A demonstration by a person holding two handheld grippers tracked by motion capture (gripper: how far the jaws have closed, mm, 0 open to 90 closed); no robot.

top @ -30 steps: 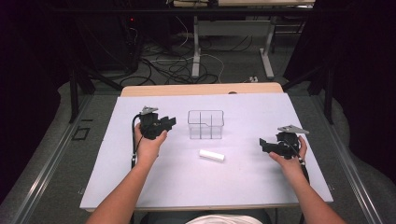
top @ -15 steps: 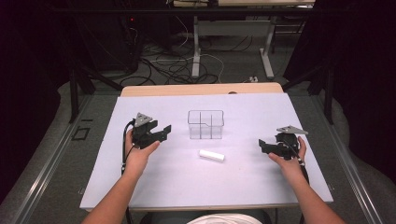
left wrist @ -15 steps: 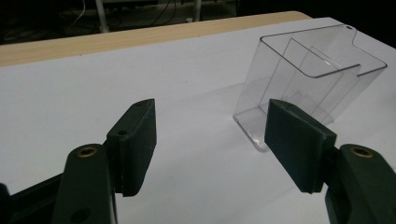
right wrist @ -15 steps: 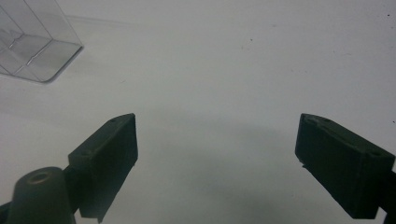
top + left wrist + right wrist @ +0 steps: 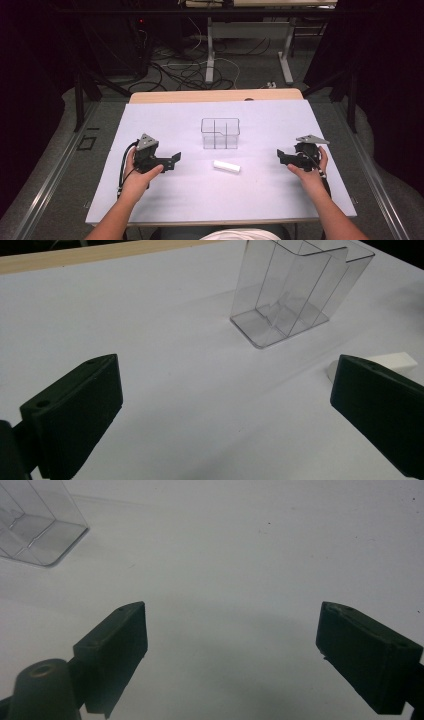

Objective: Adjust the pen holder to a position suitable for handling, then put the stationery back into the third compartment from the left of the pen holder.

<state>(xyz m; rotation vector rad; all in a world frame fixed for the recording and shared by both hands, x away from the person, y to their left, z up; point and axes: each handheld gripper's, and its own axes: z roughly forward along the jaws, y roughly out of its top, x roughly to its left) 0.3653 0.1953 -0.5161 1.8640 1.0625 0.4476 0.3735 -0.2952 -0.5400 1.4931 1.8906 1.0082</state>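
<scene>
A clear divided container (image 5: 220, 133) stands at the middle of the white table top (image 5: 200, 200). Just in front of it lies a small white block (image 5: 226, 166). My left gripper (image 5: 171, 161) hovers low to the left of the block; its jaws have just been opening and stand wide apart with nothing between them. In the left gripper view the gripper (image 5: 225, 377) faces the container (image 5: 295, 295), and the block (image 5: 397, 362) peeks out behind one jaw. My right gripper (image 5: 281, 157) rests open at the right, holding nothing; its own view (image 5: 232, 617) has the container (image 5: 35, 527) at upper left.
A wooden strip (image 5: 215, 95) runs along the far edge of the table. Beyond it are table legs and cables on the floor (image 5: 190, 70). Bare white surface lies between the two grippers and along the near edge.
The left hand has drawn back from beside the container toward the near left of the table, sinking a little, and its jaws have spread wide. The right hand has kept still.
</scene>
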